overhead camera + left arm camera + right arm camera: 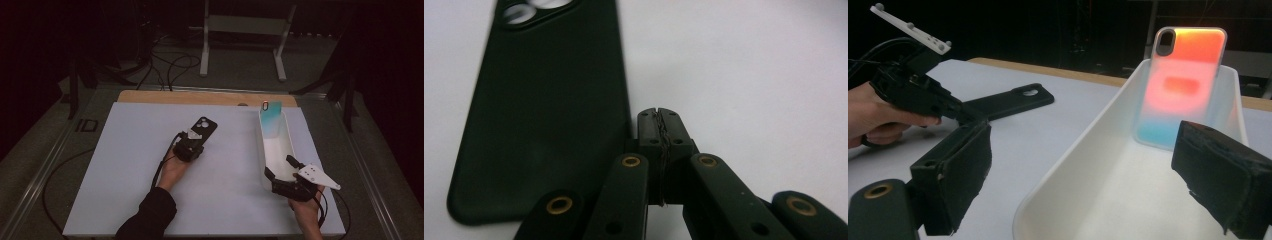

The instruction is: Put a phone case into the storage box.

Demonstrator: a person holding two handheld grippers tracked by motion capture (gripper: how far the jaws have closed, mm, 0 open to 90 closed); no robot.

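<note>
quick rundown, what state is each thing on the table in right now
black phone case: flat on the white table, camera cutout at its far end, not gripped
colourful phone case: upright, leaning on the far end wall of the tray
white tray: on the table, holding the colourful case
left gripper: jaws shut, empty, beside the black case's edge
right gripper: jaws open, astride the tray's near end

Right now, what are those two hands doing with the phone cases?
A person holds a gripper in each hand at a white table. The left gripper is shut, its tip right beside a black phone case lying flat on the table; whether it pinches the case's edge can't be told. The right gripper is open at the near end of a long white tray. A colourful phone case stands leaning against the tray's far end.
</note>
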